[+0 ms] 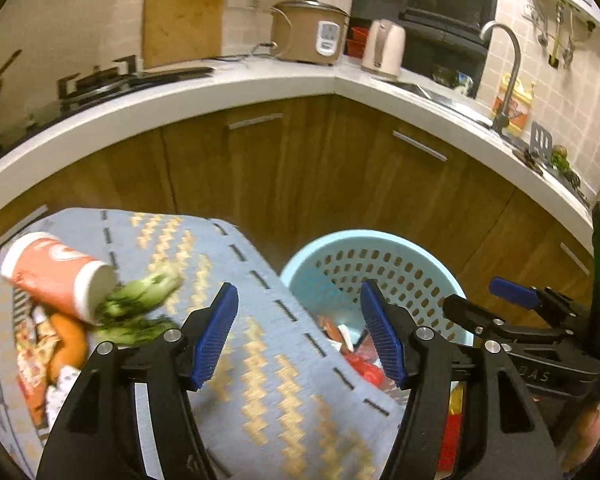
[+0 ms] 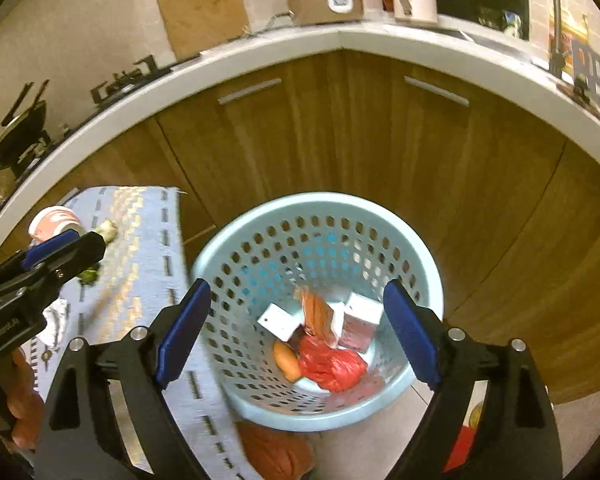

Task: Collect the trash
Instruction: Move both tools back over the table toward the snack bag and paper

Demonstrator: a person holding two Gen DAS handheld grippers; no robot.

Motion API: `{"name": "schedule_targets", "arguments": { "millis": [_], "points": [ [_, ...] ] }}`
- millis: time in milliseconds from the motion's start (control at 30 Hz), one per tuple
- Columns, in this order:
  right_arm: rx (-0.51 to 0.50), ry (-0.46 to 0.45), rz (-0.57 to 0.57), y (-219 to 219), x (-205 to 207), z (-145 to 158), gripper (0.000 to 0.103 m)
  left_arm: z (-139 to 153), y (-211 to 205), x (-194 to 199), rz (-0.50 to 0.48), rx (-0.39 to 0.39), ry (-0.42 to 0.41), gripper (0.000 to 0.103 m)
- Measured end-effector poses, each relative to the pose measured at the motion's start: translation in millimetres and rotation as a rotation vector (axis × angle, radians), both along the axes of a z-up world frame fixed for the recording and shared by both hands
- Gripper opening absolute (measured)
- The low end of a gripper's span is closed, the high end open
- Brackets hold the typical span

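The left gripper (image 1: 300, 332) is held level over the edge of a blue patterned cloth (image 1: 268, 364), its blue-padded fingers (image 1: 216, 336) spread wide with nothing between them. It is pointed toward the wooden cabinets (image 1: 300, 168) below the white counter (image 1: 220, 84). The right gripper (image 2: 296, 332) is tilted downward over the pale blue basket (image 2: 428, 280), and its fingers (image 2: 412, 336) are likewise spread apart and empty; in the left view its tip is seen just beside the basket's rim.

Trash is found in two places. On the cloth, to the left gripper's left, a red and white paper cup (image 1: 56, 272) lies on its side, with green leafy scraps (image 1: 140, 300) touching its open end and an orange peel (image 1: 70, 344) and printed wrappers (image 1: 30, 360) just below it. Inside the basket, a crumpled red bag (image 2: 332, 364), an orange piece (image 2: 286, 360), an orange packet (image 2: 318, 314) and small white cartons (image 2: 362, 320) are gathered at the bottom. Another orange object (image 2: 276, 452) lies on the floor beside the basket's base.
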State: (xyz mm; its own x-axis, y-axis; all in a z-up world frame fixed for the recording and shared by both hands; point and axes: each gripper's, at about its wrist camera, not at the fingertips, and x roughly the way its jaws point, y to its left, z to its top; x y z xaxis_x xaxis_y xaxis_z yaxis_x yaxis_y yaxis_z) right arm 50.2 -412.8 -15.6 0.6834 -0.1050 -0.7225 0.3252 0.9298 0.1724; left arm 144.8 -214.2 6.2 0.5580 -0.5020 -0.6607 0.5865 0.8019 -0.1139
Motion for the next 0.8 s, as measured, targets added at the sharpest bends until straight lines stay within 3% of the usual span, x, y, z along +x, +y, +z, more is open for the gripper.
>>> {"name": "schedule_targets", "arguments": {
  "millis": [267,433,533,600,800],
  "points": [
    [-0.032,-0.113,0.138,66,2,36,0.084,30,71,-1,0.119,-0.055,-0.052,0.063],
    [-0.053,-0.139,0.243,118,12,43,0.084,40,125,2,0.216,-0.043,-0.091,0.066],
    [-0.059,-0.127,0.294,145,21,41,0.083,39,159,5,0.269,-0.045,-0.089,0.066],
    [-0.056,-0.112,0.328,161,28,37,0.083,37,180,9,0.291,-0.058,-0.086,0.060],
    [-0.050,-0.051,0.446,217,47,18,0.083,16,232,25,0.368,-0.079,-0.012,0.058]
  ]
}}
